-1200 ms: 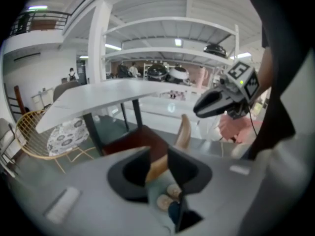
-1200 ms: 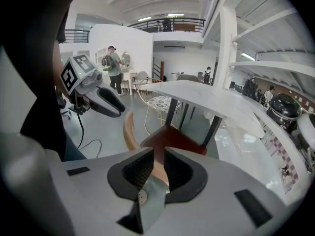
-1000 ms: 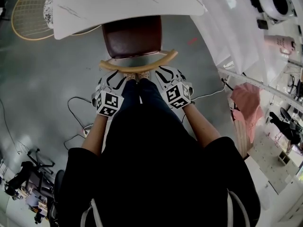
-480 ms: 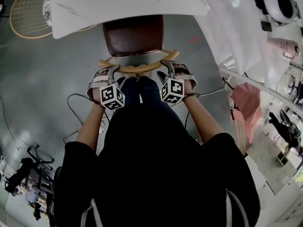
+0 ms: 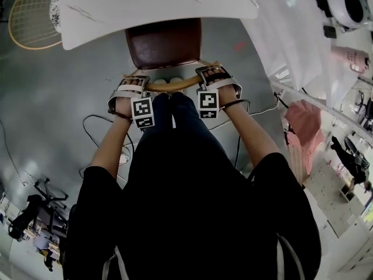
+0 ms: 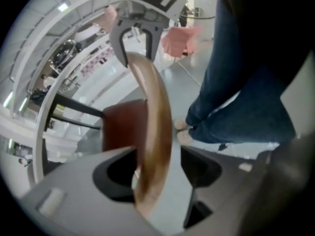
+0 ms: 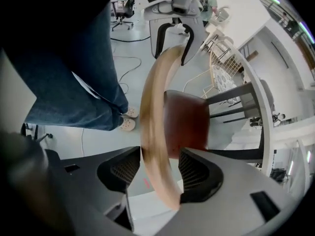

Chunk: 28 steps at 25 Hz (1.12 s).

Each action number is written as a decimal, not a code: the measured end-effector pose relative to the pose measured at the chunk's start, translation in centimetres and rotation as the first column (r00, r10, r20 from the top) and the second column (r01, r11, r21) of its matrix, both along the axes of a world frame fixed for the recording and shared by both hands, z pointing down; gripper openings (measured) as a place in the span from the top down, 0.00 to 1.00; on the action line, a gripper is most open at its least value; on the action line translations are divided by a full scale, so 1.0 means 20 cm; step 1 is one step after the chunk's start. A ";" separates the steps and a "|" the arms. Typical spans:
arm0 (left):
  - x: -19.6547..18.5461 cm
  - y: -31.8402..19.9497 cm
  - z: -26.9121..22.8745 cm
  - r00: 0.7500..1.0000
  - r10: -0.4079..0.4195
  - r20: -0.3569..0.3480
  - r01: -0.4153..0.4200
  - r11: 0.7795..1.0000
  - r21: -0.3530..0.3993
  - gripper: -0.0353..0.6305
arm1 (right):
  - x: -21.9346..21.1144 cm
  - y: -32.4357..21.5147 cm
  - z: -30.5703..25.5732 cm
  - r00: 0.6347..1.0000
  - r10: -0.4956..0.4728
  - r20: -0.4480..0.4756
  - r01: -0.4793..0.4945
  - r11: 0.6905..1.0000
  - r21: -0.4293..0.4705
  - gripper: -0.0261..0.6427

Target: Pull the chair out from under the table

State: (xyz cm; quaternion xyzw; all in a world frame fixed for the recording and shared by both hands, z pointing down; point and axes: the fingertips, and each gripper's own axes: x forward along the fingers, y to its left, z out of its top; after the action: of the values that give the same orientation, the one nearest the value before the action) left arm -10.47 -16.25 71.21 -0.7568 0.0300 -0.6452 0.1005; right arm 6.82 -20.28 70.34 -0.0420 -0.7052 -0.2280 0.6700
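1. The white marble-look tabletop (image 5: pixel 157 4) overhangs the far part of the dark red padded chair seat (image 5: pixel 163 45), closing that part off from above.
2. The curved pale wooden backrest rail (image 5: pixel 175 85) fills the middle of the opening jaws of the left gripper (image 6: pixel 156 163) and right gripper (image 7: pixel 153 168); a gap shows beside it in each.
3. The person's blue-jeaned legs (image 5: pixel 175 112) block the space just behind the rail.
4. Bare grey floor (image 5: pixel 58 98) lies open left of the chair, crossed by a black cable (image 5: pixel 84 130).

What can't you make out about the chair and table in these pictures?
- Chair legs: head view, hidden under the seat.
- Seat front: head view, covered by the tabletop.
- Backrest rail, near end: both gripper views, blurred close to the lens.
- Tabletop's far edge: head view, cut off at the top.
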 end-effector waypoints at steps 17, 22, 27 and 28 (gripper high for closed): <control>-0.06 -0.01 0.05 0.995 0.033 0.093 -0.037 0.998 0.044 0.70 | 0.02 0.02 0.04 0.995 0.000 -0.095 0.002 1.000 0.026 0.69; -0.04 0.10 0.05 0.995 0.064 0.079 -0.066 0.997 0.026 0.70 | 0.04 0.14 0.04 0.995 0.004 -0.099 -0.003 1.000 0.011 0.69; -0.02 0.21 0.04 0.995 0.063 0.072 -0.065 0.998 0.026 0.70 | 0.05 0.26 0.04 0.996 0.003 -0.094 -0.003 1.000 0.006 0.69; -0.01 0.23 0.04 0.996 0.061 0.071 -0.063 0.998 0.025 0.70 | 0.06 0.28 0.04 0.996 0.002 -0.093 -0.002 1.000 0.005 0.69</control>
State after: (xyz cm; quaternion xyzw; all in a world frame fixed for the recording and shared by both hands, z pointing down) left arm -10.76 -11.56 72.09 -0.7328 0.0116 -0.6675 0.1318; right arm 7.96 -14.64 71.12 -0.0503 -0.6728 -0.2268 0.7024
